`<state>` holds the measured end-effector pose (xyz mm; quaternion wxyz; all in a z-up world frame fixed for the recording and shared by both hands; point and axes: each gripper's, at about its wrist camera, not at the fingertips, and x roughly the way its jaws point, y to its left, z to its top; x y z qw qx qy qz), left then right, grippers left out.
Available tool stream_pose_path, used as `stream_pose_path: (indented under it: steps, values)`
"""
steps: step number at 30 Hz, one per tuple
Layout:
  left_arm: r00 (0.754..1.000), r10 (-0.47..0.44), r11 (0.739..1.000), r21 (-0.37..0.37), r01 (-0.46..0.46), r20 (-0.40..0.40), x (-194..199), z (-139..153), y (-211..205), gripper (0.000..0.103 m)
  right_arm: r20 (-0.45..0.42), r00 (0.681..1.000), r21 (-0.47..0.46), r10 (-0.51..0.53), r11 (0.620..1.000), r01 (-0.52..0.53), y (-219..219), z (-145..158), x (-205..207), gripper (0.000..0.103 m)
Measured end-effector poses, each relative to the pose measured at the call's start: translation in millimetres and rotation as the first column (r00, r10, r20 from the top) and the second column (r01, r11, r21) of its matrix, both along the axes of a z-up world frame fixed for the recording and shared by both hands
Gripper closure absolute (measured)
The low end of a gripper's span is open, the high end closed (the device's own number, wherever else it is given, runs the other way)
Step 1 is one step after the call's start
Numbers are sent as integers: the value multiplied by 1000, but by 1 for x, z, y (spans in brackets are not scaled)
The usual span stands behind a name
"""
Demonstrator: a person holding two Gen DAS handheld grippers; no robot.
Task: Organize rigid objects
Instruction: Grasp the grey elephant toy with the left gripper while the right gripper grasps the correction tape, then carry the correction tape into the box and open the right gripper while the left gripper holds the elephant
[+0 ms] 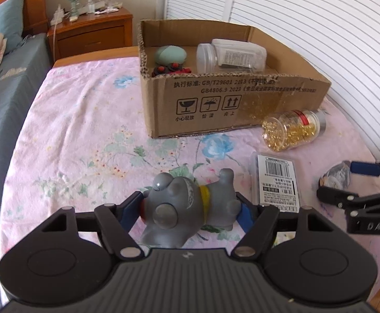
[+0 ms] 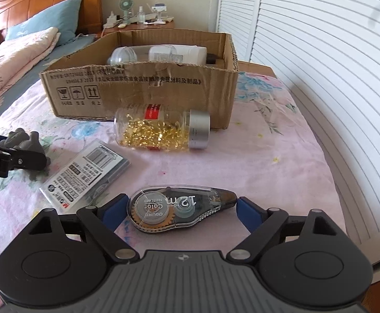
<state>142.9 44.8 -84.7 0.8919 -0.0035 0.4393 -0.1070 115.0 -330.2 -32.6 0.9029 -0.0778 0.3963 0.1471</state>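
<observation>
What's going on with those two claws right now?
Left gripper clamped on grey rubber animal toy. Right gripper open around clear tape dispenser. Cardboard box ahead, path clear.

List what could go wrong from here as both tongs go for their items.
1. The left tongs pinch the grey toy figure on rounded, uneven parts; it may twist or slip when lifted.
2. The correction tape dispenser lies flat between the right tongs, with a tapered tip at one pad; closing could squirt it sideways.
3. The jar of gold pieces lies on its side against the cardboard box; a nudge might roll it.
</observation>
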Motion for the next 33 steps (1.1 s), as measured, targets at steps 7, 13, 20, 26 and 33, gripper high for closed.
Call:
stream_pose_path:
  steps: [7, 13, 20, 26, 33]
  values:
    - [995, -95, 994, 57, 94, 13, -5, 22, 1, 31, -29, 996, 20, 89, 996, -88, -6, 25, 2, 11]
    - [986, -161, 983, 99, 157, 33, -3, 44, 2, 31, 20, 991, 38, 133, 990, -134, -10, 63, 16, 11]
    - [979, -194, 978, 94, 188, 59, 8, 65, -4, 31, 77, 988, 53, 134, 989, -139, 6, 93, 64, 11]
    - [976, -189, 978, 110, 177, 107, 24, 80, -7, 31, 49, 994, 43, 98, 994, -100, 26, 85, 114, 11]
    - [979, -174, 980, 120, 161, 108, 46, 86, -9, 31, 56, 997, 30, 45, 998, -46, 33, 75, 136, 0]
